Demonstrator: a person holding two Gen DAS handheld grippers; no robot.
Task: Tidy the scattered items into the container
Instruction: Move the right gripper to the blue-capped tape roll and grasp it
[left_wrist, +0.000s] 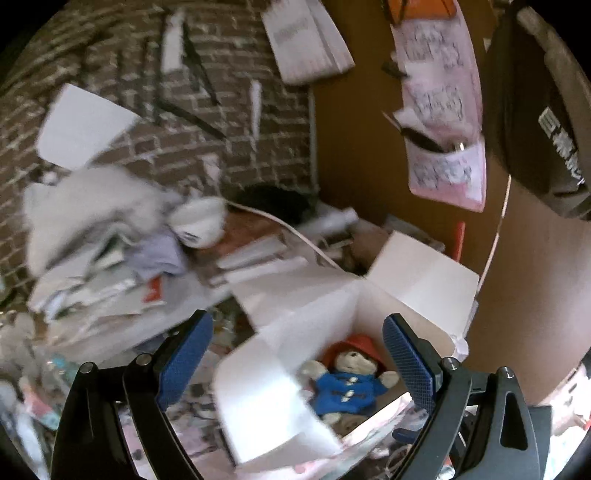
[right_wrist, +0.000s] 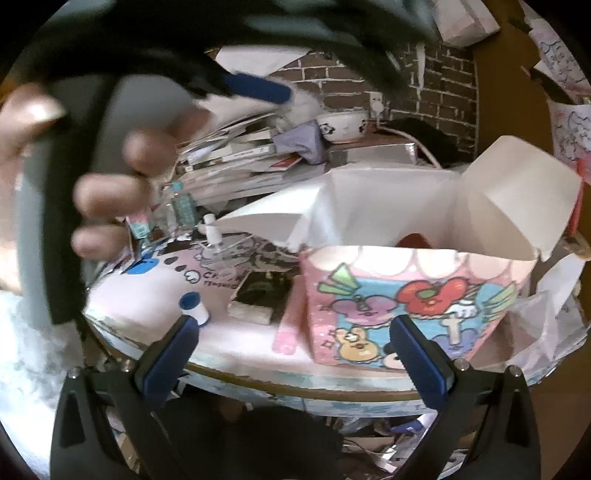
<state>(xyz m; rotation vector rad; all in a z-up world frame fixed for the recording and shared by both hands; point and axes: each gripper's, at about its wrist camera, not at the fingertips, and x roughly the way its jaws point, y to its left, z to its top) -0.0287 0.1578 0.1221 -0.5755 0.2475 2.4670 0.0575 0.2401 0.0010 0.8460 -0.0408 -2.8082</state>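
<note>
left tongs (left_wrist: 297, 356): wide open, holding nothing, above box (left_wrist: 325, 295) | teddy bear (left_wrist: 345, 384): inside box | right tongs (right_wrist: 295, 354): wide open, maybe near box front, blurry

"CH" on pink mat (right_wrist: 155, 295)

Left gripper (left_wrist: 297, 360) above box (left_wrist: 417, 273); bear toy (left_wrist: 347, 387) inside, between fingers. Ahead of right gripper (right_wrist: 295, 350): box (right_wrist: 417, 302) right, flat case (right_wrist: 258, 299) centre, spray bottle (right_wrist: 214, 243) behind, bowl (right_wrist: 343, 125) farther back atop pile.
</note>
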